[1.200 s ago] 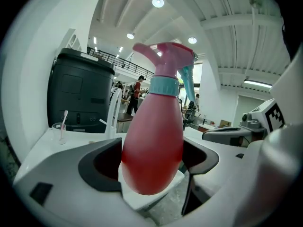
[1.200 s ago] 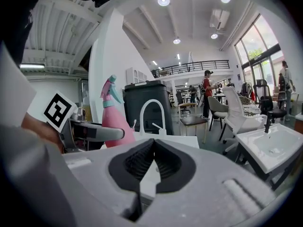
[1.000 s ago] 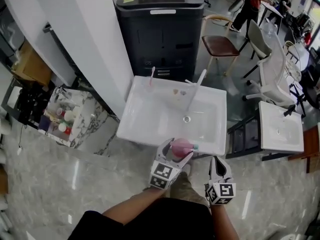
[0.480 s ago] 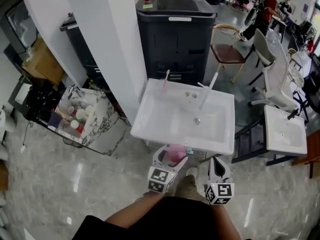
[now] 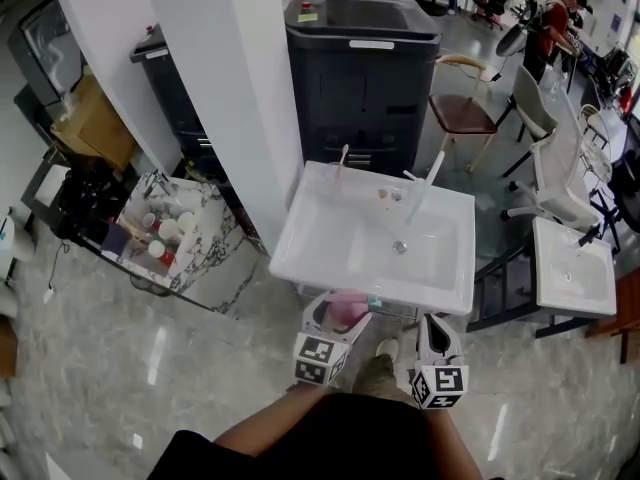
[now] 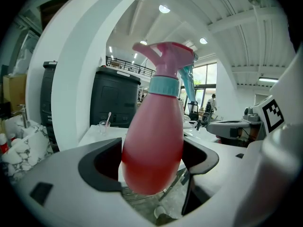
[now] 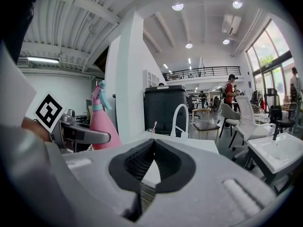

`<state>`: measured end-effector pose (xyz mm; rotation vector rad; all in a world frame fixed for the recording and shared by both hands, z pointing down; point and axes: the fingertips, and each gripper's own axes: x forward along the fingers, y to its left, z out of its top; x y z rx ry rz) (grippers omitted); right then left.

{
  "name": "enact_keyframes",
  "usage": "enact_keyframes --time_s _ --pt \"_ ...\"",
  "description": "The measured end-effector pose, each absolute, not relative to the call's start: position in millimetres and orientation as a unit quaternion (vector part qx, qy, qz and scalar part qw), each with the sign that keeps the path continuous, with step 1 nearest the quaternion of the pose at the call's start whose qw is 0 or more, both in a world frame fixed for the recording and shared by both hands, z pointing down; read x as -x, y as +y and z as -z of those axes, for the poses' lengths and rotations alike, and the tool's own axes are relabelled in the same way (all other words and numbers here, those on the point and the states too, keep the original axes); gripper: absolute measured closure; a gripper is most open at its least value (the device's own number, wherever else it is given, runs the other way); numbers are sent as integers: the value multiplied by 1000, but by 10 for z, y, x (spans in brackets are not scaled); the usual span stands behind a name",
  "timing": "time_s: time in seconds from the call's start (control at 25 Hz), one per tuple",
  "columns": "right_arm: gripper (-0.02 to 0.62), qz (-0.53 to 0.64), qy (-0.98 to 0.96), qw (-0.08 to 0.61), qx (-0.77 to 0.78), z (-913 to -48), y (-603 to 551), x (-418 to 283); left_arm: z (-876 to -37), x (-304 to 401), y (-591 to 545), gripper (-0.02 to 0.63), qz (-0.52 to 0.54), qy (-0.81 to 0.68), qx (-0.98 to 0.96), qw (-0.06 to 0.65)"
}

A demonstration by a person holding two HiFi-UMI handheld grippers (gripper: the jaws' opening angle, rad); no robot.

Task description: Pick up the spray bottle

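A white basin [image 5: 330, 238] is seen raised on a stand over the glossy stone floor [image 5: 100, 348]. On its back rim a cup [image 5: 340, 171] with a toothbrush is stood at left, a white faucet [image 5: 425, 183] at right, and small unclear items are set between them. A drain [image 5: 400, 247] is seen mid-bowl.

Pink spray bottle [image 6: 154, 141], seemingly teal collar.

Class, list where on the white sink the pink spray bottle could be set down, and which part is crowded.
Free: the sink's flat-looking left deck, bordered by the white pillar and the bowl; also the bowl floor in front of the drain. Crowded: the back rim, with the toothbrush cup, the faucet and small items between them.
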<state>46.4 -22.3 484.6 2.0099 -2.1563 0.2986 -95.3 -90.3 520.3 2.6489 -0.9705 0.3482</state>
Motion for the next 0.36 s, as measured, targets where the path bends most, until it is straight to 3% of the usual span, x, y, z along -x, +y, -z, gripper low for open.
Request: enact_keyframes --time_s 0.36 --pt "597 -103 -726 91 -673 -4903 -346 -449 -5217 932 -1011 225 -112 -337 -922 152"
